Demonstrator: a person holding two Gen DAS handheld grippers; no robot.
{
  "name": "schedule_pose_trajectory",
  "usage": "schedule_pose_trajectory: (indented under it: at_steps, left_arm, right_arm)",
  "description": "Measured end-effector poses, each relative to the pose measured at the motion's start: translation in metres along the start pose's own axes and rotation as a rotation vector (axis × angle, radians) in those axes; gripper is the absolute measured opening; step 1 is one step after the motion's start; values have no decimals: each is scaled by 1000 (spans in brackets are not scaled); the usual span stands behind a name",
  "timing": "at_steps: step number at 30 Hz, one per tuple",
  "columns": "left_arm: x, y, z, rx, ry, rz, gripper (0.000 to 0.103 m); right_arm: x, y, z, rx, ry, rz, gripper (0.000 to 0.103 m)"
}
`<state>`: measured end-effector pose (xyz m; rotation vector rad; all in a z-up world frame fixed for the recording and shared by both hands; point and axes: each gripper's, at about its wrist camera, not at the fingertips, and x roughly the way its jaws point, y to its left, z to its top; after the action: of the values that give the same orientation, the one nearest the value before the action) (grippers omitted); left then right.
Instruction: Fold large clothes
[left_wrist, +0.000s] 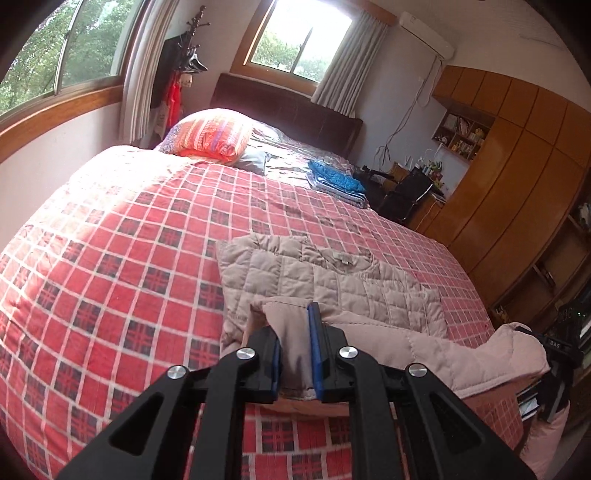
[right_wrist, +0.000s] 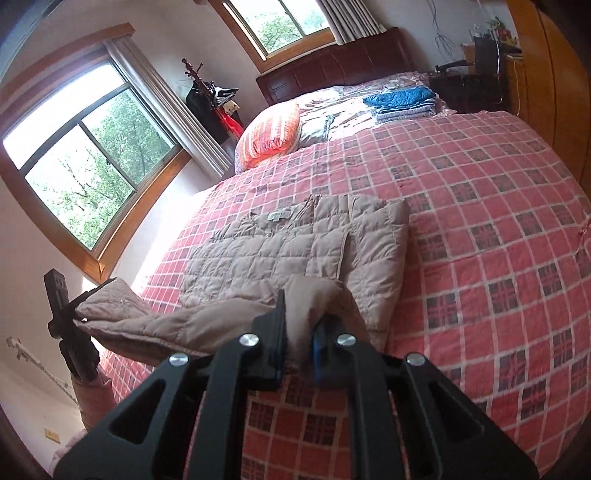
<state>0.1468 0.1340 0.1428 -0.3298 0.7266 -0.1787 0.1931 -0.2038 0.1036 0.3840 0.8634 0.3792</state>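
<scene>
beige quilted jacket (left_wrist: 332, 284) is lying sides-folded on the bed (left_wrist: 110, 258), both tongs, left (left_wrist: 295, 354) and right (right_wrist: 299, 343), pinching its hem, bringing up the last fold.

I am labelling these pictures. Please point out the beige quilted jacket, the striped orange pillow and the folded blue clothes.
beige quilted jacket (left_wrist: 332, 280), left wrist view, on its flat quilted body.
striped orange pillow (left_wrist: 212, 133), left wrist view, on its top face.
folded blue clothes (right_wrist: 400, 99), right wrist view, on the top blue piece.

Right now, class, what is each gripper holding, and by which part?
Both hold the beige quilted jacket by its lifted near hem: left gripper and right gripper each pinch one end.
</scene>
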Motion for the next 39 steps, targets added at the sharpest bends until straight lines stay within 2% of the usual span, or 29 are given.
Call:
schedule_pose_trajectory:
  at_steps: [5,10,16,20,23,29,39]
  left_arm:
    - [52,9,31,-43,0,30,13]
    - [116,29,50,-109,39,42,13]
    - [180,52,49,-191,109,48,13]
    - [210,60,42,-191,153,85,13]
    - [223,66,38,-188,177,97,13]
    - [237,76,33,-201,208,95,14]
    - [249,78,30,-184,243,111,15]
  right_arm:
    - [38,-22,37,61,27,-12,10]
    - [80,-48,60,140,55,11,10]
    - [133,-73,73,204,81,29,10]
    - [160,-94,74,260,91,48,10]
    - [175,-108,74,301,99,62,10]
    - [206,-124,69,337,150,28,10]
    - [216,-121,67,311,196,-35,11]
